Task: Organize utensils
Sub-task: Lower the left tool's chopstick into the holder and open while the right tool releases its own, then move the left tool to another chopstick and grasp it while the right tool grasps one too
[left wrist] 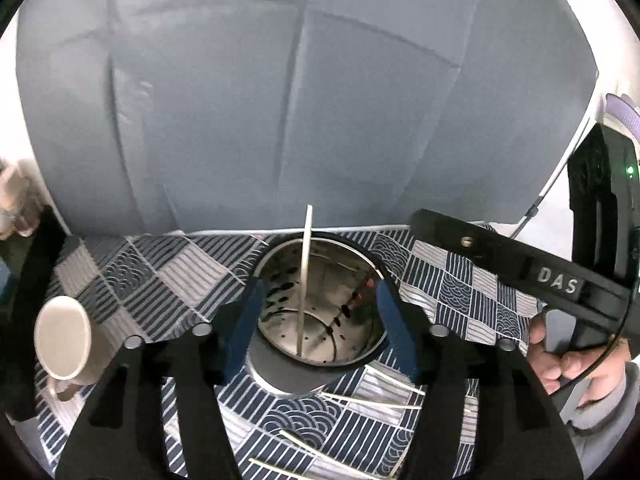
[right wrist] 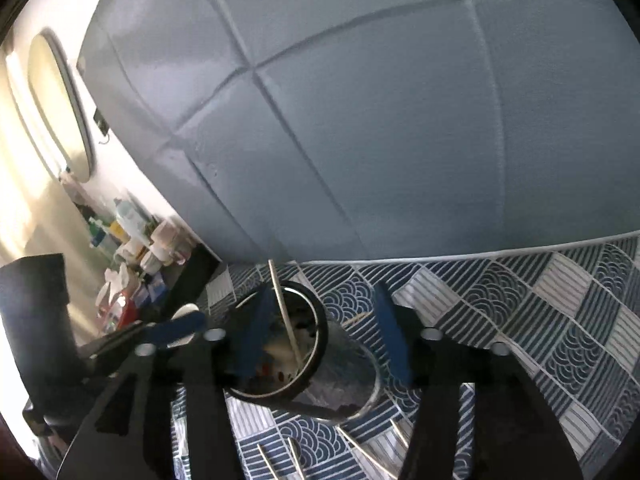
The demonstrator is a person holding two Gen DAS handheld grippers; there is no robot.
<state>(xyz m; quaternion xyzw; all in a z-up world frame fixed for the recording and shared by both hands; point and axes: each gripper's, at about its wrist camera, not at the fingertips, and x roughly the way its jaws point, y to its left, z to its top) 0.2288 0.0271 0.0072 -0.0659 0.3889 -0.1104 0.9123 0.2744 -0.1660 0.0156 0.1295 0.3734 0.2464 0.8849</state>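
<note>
Chopsticks are what we count first: one pale chopstick (left wrist: 305, 280) stands upright inside the single perforated metal holder (left wrist: 320, 308), its tip rising above the rim. On the patterned blue cloth (left wrist: 180, 268) in front of the holder we see about four more loose sticks (left wrist: 372, 402); a fifth may be hidden. One beige mug (left wrist: 64, 340) lies on its side to the left. Our left gripper (left wrist: 320, 320) hangs released over the holder, nothing between its two blue pads. Our right gripper (right wrist: 320, 336) is likewise released and empty.
</note>
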